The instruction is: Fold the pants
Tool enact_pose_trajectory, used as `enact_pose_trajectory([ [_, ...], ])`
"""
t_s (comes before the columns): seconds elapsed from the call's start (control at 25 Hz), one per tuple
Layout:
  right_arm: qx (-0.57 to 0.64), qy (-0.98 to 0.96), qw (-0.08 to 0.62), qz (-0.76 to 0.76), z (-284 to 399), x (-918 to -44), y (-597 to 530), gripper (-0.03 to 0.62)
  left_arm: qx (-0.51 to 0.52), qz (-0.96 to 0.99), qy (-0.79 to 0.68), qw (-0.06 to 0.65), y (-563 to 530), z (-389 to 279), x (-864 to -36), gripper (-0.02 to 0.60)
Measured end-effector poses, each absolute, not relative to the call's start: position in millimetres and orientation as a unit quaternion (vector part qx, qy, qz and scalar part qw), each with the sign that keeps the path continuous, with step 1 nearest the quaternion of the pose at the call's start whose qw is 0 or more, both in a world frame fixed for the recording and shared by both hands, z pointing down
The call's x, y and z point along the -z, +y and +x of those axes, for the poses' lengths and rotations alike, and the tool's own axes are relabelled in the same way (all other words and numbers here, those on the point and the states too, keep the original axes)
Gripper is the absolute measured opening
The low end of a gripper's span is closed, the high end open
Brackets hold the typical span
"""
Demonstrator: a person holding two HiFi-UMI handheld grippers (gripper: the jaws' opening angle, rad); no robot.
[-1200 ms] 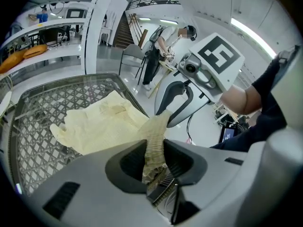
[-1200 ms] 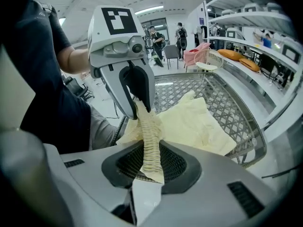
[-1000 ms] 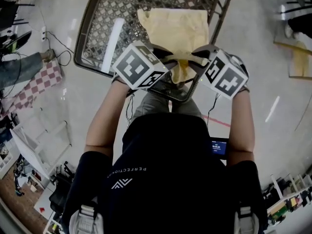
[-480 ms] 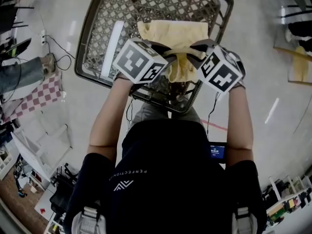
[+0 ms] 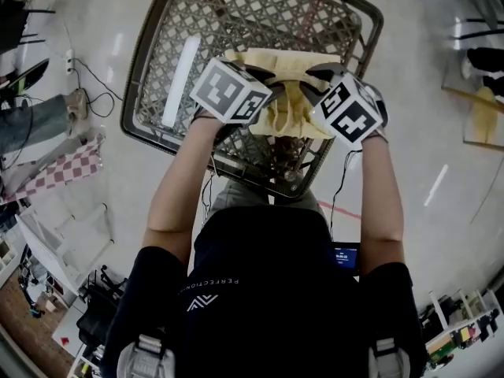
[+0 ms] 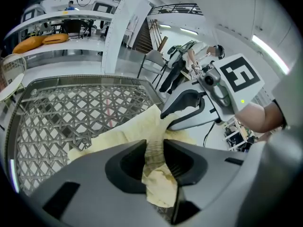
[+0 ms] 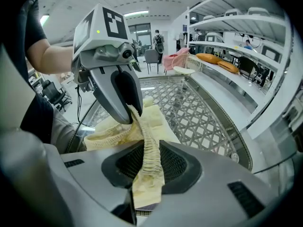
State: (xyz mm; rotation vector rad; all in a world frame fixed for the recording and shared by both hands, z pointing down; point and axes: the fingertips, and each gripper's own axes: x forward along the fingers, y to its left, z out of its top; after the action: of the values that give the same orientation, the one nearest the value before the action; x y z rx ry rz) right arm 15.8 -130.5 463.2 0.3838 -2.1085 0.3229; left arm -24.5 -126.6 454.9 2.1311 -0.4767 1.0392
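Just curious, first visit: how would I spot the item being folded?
Find the big grey mesh table. On its near half lie the pants, pale yellow cloth pinched at a ruffled edge by the left gripper and right gripper. Nothing else on the mesh is yellow.

Pants (image 5: 293, 115) of soft, matt pale-yellow cloth, ribbed and puckered along the elastic waistband. Mesh table (image 5: 236, 22) of grey metal lattice, dull sheen, smooth tube rim. Left gripper (image 6: 154, 148) and right gripper (image 7: 147, 150) in smooth matt grey plastic, inner pads finely ridged. Floor (image 5: 441, 132) pale, polished, glossy with light streaks.
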Motion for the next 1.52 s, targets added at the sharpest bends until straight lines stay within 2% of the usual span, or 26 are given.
enact_pose_trajectory([
  [0.6, -0.166, -0.854, 0.449, 0.206, 23, -485, -163, 0.103, -0.390, 0.819, -0.216, 0.360, -157, -27, -492, 0.120],
  [1.28, -0.212, -0.856, 0.381, 0.277, 38, -466, -181, 0.109, -0.386, 0.803, -0.312, 0.330, -187, -41, -502, 0.133],
  [1.52, -0.207, -0.872, 0.370, 0.243, 34, -446, -155, 0.109, -0.373, 0.805, -0.328, 0.324, -188, -42, -485, 0.090],
])
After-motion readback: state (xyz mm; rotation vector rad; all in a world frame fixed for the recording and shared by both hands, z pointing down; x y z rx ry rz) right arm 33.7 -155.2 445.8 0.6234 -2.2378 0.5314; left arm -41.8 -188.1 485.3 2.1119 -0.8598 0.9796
